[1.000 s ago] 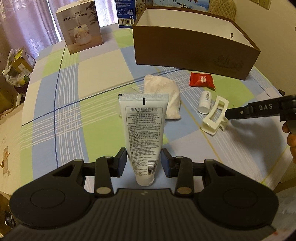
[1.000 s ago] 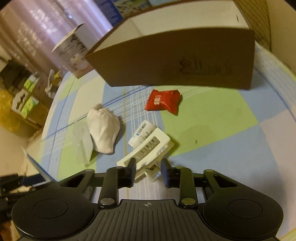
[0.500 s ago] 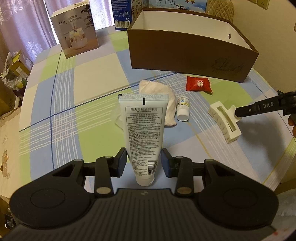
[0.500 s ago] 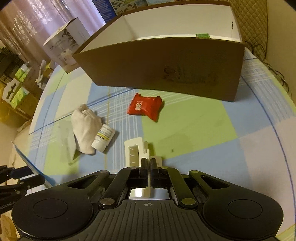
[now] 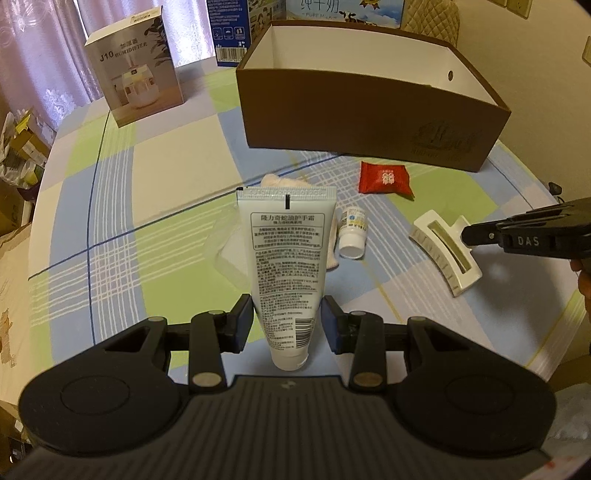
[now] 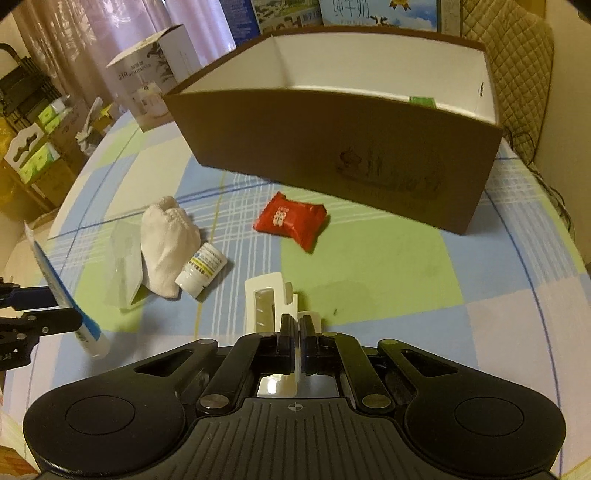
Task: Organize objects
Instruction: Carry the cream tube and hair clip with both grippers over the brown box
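Left gripper (image 5: pixel 287 319) holds a white hand-cream tube (image 5: pixel 286 266) upright between its fingers, cap end down, crimped end up; back panel has dense Chinese print and a barcode, too small to read. Right gripper (image 6: pixel 294 328) has its fingers narrow, clamped on the handle of a white hair claw clip (image 6: pixel 267 301); clip sticks forward over the desk (image 6: pixel 369 266). From the left wrist view the right tool shows "DAS" in white letters at far right, clip (image 5: pixel 445 251) at its tip.

On the checked blue/green/white cloth: red snack packet (image 6: pixel 291 220) with a white emblem, near the brown box's front wall. Small white pill bottle (image 6: pixel 201 268) lying on its side, blue-yellow label unreadable, touching a rolled white towel (image 6: pixel 168 245). Clear plastic packet (image 6: pixel 123 267) just left of the towel.

Far side: open brown cardboard box (image 5: pixel 369 122), white inside, faint printed logo on the front, something green on the inner right wall. Far left: humidifier carton (image 5: pixel 135 66) reading "J10 HUMIDIFIER". Behind the box, a milk carton (image 5: pixel 343 9) with "PURE MILK" and a blue carton (image 5: pixel 231 31) with a barcode.
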Demonstrator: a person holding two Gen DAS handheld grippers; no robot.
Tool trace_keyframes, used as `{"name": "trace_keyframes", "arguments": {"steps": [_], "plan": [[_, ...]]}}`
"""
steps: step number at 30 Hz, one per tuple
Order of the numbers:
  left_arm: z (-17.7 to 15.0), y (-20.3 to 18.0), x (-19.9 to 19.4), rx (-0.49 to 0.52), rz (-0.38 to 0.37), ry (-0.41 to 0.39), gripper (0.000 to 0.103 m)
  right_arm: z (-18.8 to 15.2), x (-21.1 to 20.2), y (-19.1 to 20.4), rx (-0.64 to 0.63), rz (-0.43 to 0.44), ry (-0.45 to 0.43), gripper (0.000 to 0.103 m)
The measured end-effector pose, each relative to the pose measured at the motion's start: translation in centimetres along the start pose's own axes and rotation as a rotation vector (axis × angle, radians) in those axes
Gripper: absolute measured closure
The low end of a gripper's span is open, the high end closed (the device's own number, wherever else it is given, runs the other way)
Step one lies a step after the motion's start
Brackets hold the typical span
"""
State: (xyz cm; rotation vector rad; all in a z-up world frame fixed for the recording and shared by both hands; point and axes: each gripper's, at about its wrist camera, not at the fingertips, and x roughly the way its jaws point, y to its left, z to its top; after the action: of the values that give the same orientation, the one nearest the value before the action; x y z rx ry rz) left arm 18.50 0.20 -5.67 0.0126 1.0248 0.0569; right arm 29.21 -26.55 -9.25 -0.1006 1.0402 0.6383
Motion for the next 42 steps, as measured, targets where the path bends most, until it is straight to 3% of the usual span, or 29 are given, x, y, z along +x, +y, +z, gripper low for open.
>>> {"name": "trace_keyframes", "arguments": {"steps": [11,24,33,42], "plan": [[3.9,-1.6,-0.7,0.027,-0.041,-0.064,0.068,2.8,-4.0,-1.1,-0.017,0.001,-0.097,0.103],[11.0,-3.9,-0.7,0.073,-0.069,-0.163,0.068,8.3,-7.0,-2.5,-0.063,-0.005,-0.216,0.103],[16.8,-4.5,0.0,0.087,-0.066,-0.228,0.068,13.7,-6.6,-4.6,-0.029,-0.03,-0.269,0.103],[23.2,-4.8,2.6,0.108,-0.054,-0.246,0.068,18.9,-3.4,-6.7,0.04,-0.042,-0.282,0.103]]}}
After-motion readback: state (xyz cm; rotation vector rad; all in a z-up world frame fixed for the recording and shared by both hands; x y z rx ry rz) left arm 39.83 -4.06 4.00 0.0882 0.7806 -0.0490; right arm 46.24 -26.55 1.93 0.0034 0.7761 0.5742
